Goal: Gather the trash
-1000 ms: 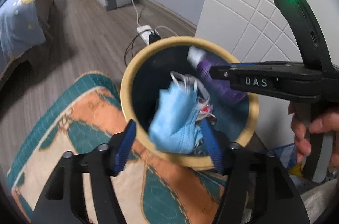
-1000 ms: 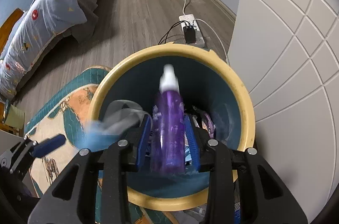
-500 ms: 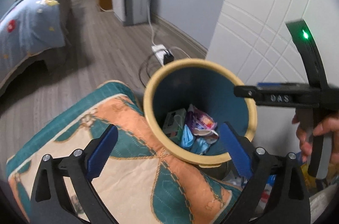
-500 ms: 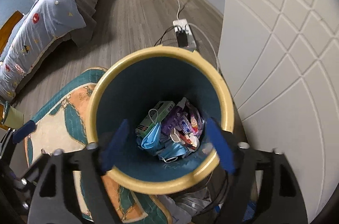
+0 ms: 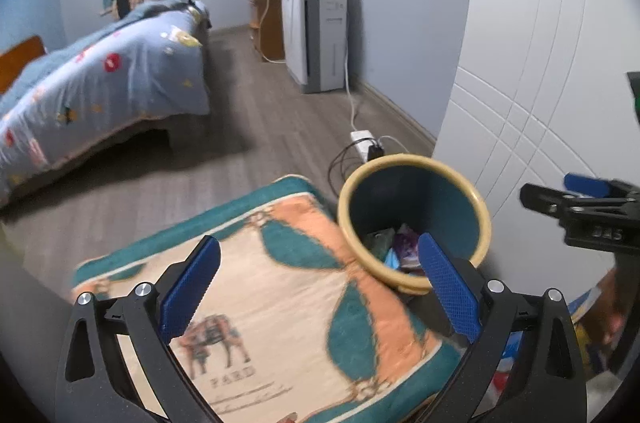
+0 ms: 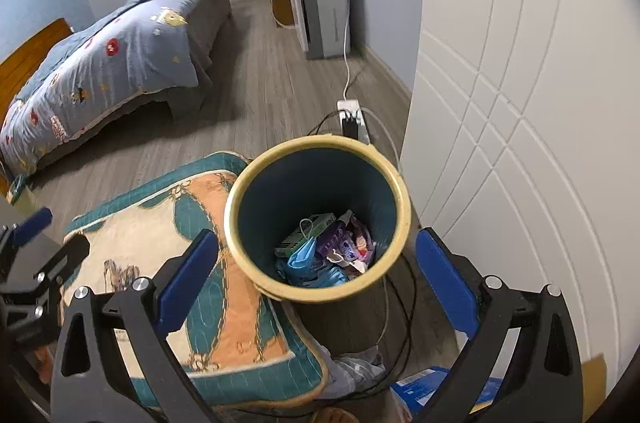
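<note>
— Hovering over bin [image 6: 318, 219], both hand-held grippers — left [image 5: 316, 293], right [image 6: 316, 283] — right spreading wide, left wide, empty; mask [image 6: 304, 255] and bottle [image 6: 340, 237] lying inside.
— Next: probably hunting more trash beside rug [image 6: 224, 323].

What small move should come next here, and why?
Probably swing away from the bin to look for more trash. Both the left gripper and right gripper are empty, the right's jaws opening; the mask and bottle lie inside.

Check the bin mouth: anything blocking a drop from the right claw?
Nothing visible. The bin mouth is uncovered, trash lies low at its bottom, and the right claw, jaws opening and empty, hangs above it.
</note>
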A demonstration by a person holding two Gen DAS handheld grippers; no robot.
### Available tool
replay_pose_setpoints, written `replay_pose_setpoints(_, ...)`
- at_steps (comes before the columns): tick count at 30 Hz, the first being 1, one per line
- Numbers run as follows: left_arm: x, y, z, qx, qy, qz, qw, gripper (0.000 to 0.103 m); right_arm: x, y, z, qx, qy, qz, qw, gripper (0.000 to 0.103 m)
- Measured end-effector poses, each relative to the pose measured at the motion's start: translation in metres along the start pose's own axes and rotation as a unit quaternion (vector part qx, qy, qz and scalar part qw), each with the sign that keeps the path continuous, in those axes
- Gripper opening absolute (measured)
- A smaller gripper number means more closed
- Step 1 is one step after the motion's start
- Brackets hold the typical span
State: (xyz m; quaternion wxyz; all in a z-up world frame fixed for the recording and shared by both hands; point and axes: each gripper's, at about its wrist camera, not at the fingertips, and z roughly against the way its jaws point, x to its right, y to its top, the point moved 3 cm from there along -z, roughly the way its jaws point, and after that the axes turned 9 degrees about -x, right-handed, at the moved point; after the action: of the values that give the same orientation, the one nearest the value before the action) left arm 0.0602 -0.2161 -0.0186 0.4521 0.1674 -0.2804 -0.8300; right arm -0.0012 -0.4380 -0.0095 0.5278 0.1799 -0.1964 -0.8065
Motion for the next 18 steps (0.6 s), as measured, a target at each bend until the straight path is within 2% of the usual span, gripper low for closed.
replay_pose_setpoints(7, -0.006, -0.019, 0.018, 0.008, -0.018, 0.013, 0.9997, 0.098, -0.010, -0.027, 0.025, 0.029, -0.037, 0.029, 0.998, 0.097)
replay_pose_setpoints(10, -0.009, -0.022, 0.016, 0.013, 0.001, 0.018, 0.9998, 0.098, -0.011, -0.032, 0.031, 0.037, -0.038, 0.025, 0.998, 0.097)
replay_pose_setpoints(15, -0.010, -0.027, 0.012, 0.017, 0.029, 0.003, 0.9994, 0.098, -0.012, -0.031, 0.027, 0.043, -0.072, 0.020, 0.996, 0.097)
replay_pose_setpoints(18, -0.012, -0.029, 0.011, 0.013, 0.026, -0.001, 0.9996, 0.098, -0.016, -0.032, 0.024, 0.042, -0.087, 0.031, 0.995, 0.097)
